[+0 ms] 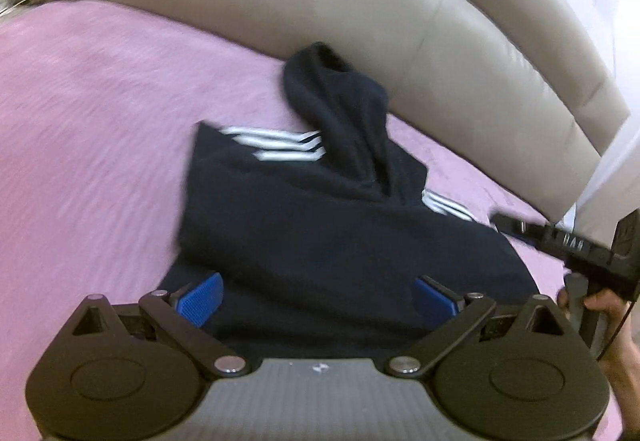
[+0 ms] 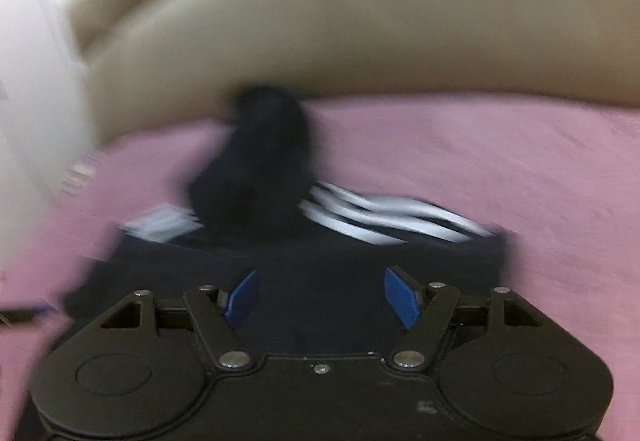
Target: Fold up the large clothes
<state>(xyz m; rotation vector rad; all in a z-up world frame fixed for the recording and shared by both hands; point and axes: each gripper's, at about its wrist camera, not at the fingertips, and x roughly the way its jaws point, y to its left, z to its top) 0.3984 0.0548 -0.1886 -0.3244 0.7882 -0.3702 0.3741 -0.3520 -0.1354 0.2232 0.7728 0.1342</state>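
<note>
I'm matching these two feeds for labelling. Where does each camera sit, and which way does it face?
Left wrist: sits on the left tongs, open, facing across the dark hoodie toward the beige headboard; the right tongs and holding hand show.
Right wrist: sits on the right tongs, open, facing the hoodie and headboard; blurred.
Shared: hoodie, headboard, pink bedcover.
</note>
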